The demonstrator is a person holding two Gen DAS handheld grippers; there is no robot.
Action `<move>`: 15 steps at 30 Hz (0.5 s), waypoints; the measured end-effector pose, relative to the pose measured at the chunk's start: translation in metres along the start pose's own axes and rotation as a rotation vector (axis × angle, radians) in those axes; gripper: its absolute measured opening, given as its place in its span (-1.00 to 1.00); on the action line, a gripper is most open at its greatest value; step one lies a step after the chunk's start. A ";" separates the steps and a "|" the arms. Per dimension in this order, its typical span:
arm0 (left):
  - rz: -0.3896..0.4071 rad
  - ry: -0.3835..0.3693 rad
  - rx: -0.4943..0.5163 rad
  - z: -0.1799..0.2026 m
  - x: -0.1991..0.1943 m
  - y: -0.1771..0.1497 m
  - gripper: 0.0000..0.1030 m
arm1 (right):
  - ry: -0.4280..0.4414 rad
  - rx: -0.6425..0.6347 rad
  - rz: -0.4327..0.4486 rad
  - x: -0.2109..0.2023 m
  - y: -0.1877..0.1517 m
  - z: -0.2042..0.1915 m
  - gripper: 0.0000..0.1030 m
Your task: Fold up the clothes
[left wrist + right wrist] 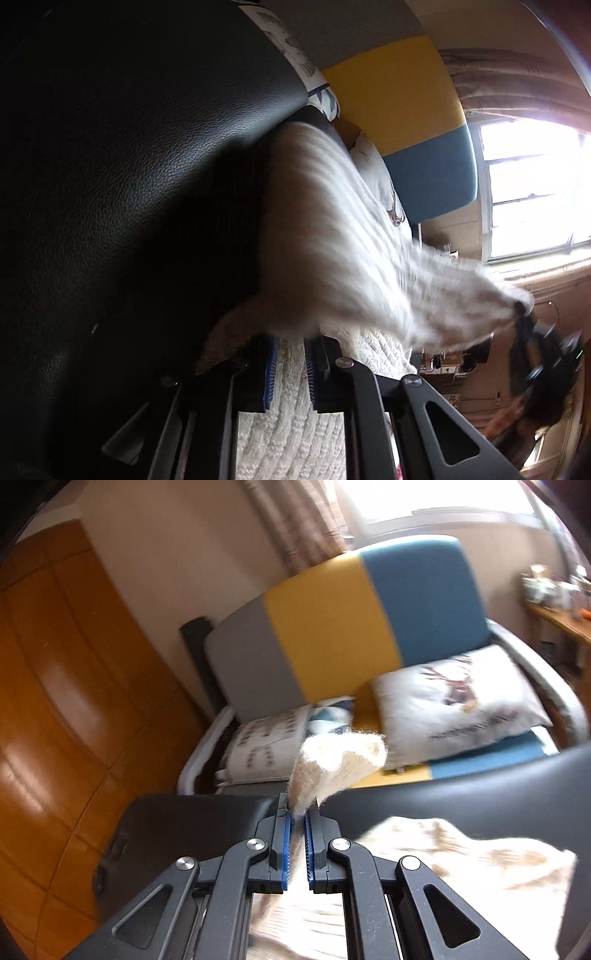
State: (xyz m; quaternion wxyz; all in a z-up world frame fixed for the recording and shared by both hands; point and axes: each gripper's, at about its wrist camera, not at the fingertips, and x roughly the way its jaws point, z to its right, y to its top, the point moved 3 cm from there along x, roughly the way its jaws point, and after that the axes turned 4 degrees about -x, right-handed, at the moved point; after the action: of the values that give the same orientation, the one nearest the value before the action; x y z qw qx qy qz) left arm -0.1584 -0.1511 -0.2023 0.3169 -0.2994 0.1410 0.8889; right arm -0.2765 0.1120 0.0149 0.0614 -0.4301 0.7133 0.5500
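A cream knitted sweater (332,236) is lifted over a black leather surface (129,147), blurred with motion. My left gripper (290,343) is shut on the sweater's knitted edge, which runs between its blue pads. My right gripper (297,812) is shut on another corner of the sweater (332,764), which sticks up past the fingertips. The rest of the sweater (443,867) hangs below and to the right. In the left wrist view my right gripper (521,308) pinches the far end of the stretched sweater.
A grey, yellow and blue armchair (332,627) with two printed pillows (461,701) stands just behind the black surface (461,786). A wooden wardrobe (55,701) is on the left. A bright window (535,192) and curtains are beyond. A cluttered shelf (554,602) is at the right.
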 end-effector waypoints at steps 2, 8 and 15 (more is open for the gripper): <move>0.006 0.012 0.019 0.002 -0.001 -0.001 -0.77 | -0.043 0.021 0.000 -0.012 -0.007 0.026 -0.87; 0.019 0.055 0.090 0.008 -0.002 -0.006 -0.78 | -0.133 0.197 -0.021 -0.044 -0.059 0.118 -0.87; 0.014 0.067 0.118 0.012 -0.007 -0.012 -0.77 | -0.189 0.411 -0.061 -0.054 -0.140 0.208 -0.87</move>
State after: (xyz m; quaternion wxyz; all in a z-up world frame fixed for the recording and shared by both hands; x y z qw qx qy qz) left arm -0.1518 -0.1398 -0.1896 0.3229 -0.3085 0.2060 0.8707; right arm -0.2279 0.3120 -0.1375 0.2308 -0.3766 0.7881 0.4287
